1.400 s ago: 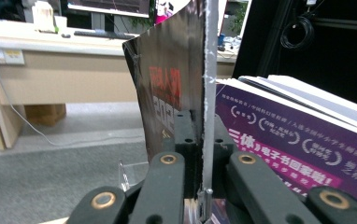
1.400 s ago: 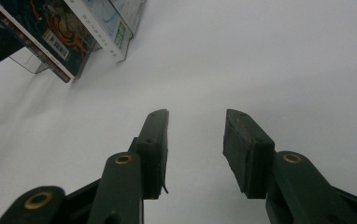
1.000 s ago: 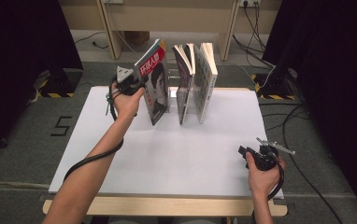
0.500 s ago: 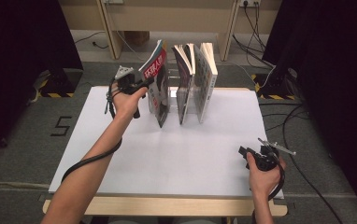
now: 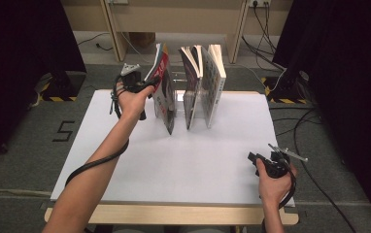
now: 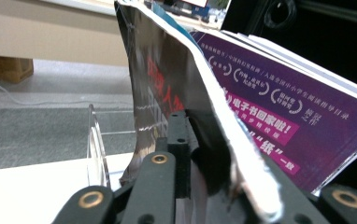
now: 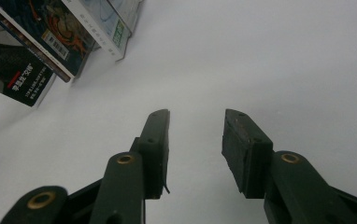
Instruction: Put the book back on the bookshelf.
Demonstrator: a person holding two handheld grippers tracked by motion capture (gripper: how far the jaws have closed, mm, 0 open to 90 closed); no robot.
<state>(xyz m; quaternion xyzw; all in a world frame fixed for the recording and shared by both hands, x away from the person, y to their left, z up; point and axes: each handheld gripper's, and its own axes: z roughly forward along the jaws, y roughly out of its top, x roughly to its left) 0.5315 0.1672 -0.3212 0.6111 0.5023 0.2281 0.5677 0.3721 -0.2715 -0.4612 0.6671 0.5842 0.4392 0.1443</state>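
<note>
- The step in hand, as I judge it: I am drawing the red-covered book [image 5: 163, 94] out of the row at the back of the desk [image 5: 174, 170].
- That book is the leftmost of the row. It tips to the left, its top well apart from the other books [image 5: 204, 82] that stand upright beside it.
- From the high view I cannot tell whether its bottom edge rests on the desk or hangs just above it.
- My left fingers [image 5: 146, 87] have just been opening a little, with the red-covered book's [image 6: 167, 79] glossy cover between them.
- In the left gripper view one of the left fingers [image 6: 176, 140] lies flat against that cover, which bends over toward the purple book [image 6: 284, 116] behind it. I read this as a narrow grip that holds, with the gap no wider than the pinched cover.
- A clear stand [image 6: 95, 149] sits just beside the book's foot.
- My right fingers [image 5: 252, 158] rest low over the near right of the desk, well apart from the books. They stand about half open [image 7: 155, 140] with only bare desk between them, holding nothing.
- The next move, I think, calls for a firm pinch and a lift up and leftward, so the floppy cover does not slip or drag the neighbours over.
</note>
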